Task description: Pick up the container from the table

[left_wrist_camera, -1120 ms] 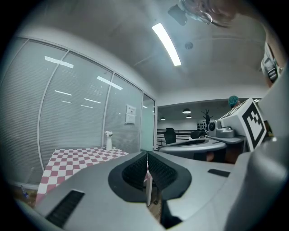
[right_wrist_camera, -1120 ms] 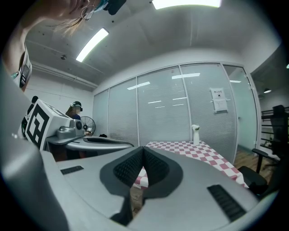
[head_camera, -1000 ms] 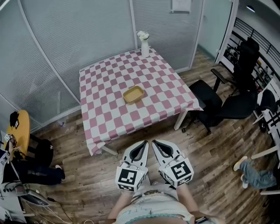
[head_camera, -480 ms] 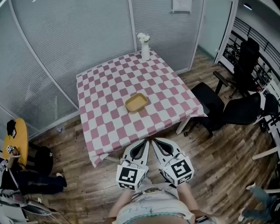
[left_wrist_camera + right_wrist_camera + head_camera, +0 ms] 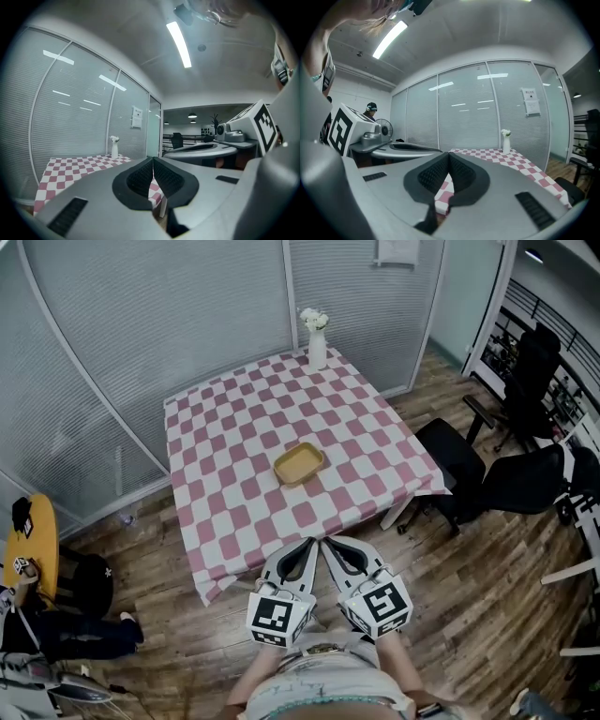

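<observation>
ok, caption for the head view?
Left gripper and right gripper shut, short of the checked table; yellow container untouched mid-table.

Yellow container (image 5: 299, 464), pink-white checked tablecloth (image 5: 225, 493)

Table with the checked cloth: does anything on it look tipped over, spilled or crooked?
Nothing stands out. The yellow container lies flat near the middle of the table, roughly in line with its edges, and the white vase stands upright at the far edge. No spill shows.

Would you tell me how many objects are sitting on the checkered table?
2: the yellow container near the middle of the table, and a white flower vase at its far corner.
</observation>
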The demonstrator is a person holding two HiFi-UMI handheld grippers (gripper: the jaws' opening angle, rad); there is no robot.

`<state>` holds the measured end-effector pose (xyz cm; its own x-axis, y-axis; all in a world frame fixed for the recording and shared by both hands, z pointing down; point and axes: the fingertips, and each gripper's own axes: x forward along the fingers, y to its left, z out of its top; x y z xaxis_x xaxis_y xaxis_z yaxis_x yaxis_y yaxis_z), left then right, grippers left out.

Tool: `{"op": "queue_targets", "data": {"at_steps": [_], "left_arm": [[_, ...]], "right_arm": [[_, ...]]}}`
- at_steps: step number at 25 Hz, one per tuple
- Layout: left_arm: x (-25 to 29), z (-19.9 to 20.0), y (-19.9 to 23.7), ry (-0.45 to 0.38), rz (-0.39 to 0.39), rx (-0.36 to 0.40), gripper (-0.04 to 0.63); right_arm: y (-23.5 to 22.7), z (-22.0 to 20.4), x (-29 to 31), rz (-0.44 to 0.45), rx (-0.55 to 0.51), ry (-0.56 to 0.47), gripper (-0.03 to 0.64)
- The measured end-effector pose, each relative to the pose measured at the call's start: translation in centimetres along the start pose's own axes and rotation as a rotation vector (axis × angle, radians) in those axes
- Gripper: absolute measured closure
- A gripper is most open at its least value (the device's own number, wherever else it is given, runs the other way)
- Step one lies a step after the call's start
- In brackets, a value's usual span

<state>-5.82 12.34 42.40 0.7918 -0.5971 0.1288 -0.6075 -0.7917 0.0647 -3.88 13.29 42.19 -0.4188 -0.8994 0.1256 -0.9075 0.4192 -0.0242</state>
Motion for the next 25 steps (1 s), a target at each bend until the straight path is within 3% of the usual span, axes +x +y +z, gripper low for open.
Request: {"op": "queue_targets", "data": {"at_steps": [13,25], "left_arm": [[1.6,-0.7,1.4,0.039,0.002,-0.009,0.578],[9.4,2.6,6.3,-0.011,0.069,-0.006,0.578]], "right_arm": [[-1.3,-0.5,2.0,0.007,0.027,0.017,0.623],[-8.6,2.7,8.2,0.056,-0.011,-0.014,0.623]]}}
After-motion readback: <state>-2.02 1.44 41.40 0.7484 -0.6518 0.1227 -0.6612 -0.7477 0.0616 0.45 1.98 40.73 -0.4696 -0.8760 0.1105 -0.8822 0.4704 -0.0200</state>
